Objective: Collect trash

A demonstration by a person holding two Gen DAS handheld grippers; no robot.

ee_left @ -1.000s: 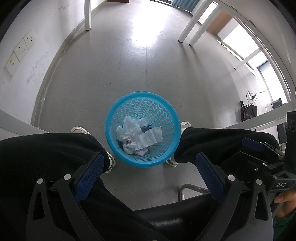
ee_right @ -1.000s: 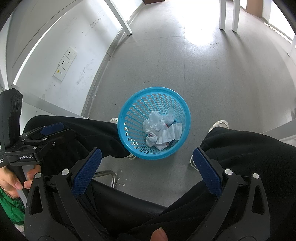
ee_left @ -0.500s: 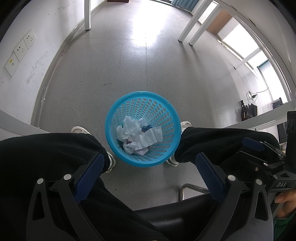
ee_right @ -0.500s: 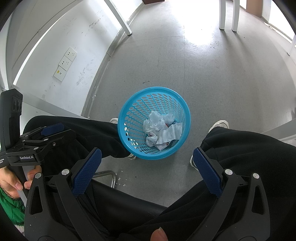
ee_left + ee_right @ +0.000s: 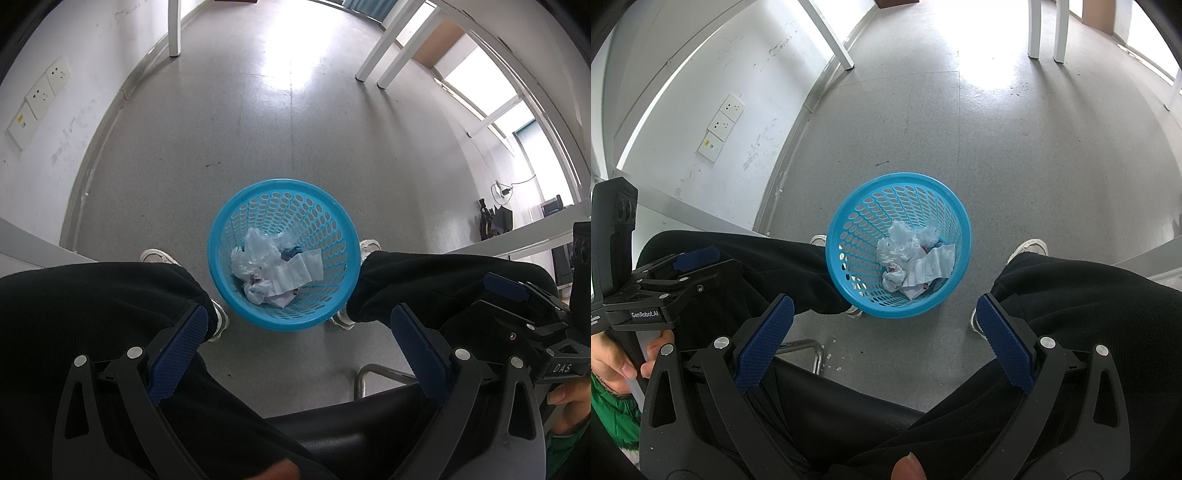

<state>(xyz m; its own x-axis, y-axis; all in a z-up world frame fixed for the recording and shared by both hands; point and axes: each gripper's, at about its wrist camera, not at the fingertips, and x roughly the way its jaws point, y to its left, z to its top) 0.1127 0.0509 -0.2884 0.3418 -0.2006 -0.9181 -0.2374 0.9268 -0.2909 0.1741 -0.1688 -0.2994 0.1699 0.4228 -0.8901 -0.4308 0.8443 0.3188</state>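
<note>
i see both my jaws spread wide, holding nothing: left gripper (image 5: 295,332) and right gripper (image 5: 884,325) above the blue basket (image 5: 332,314), which stands on the floor (image 5: 295,129) between the person's feet, crumpled trash (image 5: 275,271) inside.

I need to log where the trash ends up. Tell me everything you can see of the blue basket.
The blue basket is round, bright blue plastic, its tapering wall pierced with rows of oval holes under a solid rim. It stands upright on the grey floor between the seated person's white shoes. Inside lie crumpled clear plastic wrap, a folded white paper strip and smaller scraps, filling only the bottom. Neither gripper touches it; both are above it, open and empty.
</note>
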